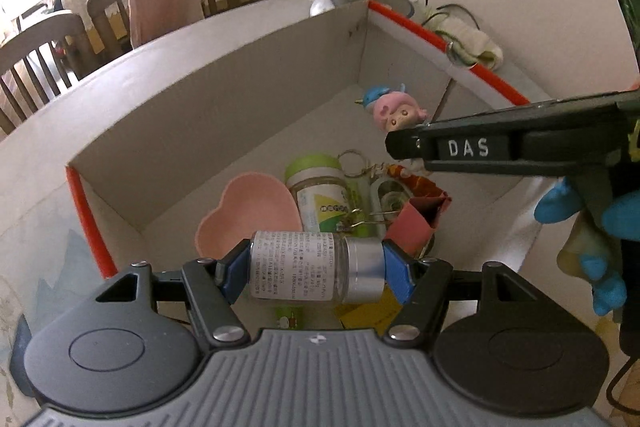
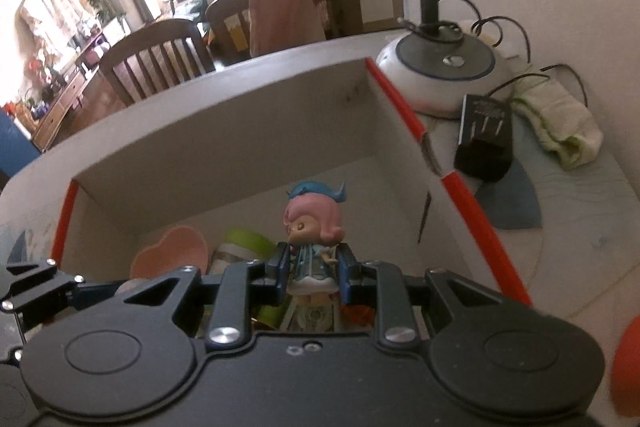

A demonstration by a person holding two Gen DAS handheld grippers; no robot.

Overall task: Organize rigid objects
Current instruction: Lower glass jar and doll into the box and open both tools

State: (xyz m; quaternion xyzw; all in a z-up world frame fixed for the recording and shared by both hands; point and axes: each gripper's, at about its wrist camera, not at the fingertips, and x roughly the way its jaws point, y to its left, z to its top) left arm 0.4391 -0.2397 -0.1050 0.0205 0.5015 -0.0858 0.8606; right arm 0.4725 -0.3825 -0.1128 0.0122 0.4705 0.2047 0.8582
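My left gripper (image 1: pixel 316 269) is shut on a small clear vial (image 1: pixel 312 269) with a white label and silver cap, held sideways over the white cardboard box (image 1: pixel 200 115). My right gripper (image 2: pixel 314 273) is shut on a pink-haired doll figurine (image 2: pixel 314 227) with a blue hat, held upright above the box (image 2: pixel 224 131). The doll (image 1: pixel 396 111) and the right gripper's black finger (image 1: pixel 404 145) also show in the left wrist view. In the box lie a pink heart-shaped dish (image 1: pixel 248 215), a green-lidded jar (image 1: pixel 320 187), a keyring (image 1: pixel 352 163) and a red binder clip (image 1: pixel 416 221).
A lamp base (image 2: pixel 444 75) with cables, a black power adapter (image 2: pixel 484 139) and a folded cloth (image 2: pixel 556 127) sit on the table right of the box. Wooden chairs (image 2: pixel 156 59) stand beyond the table's far edge. The box has orange-red edges (image 2: pixel 472 211).
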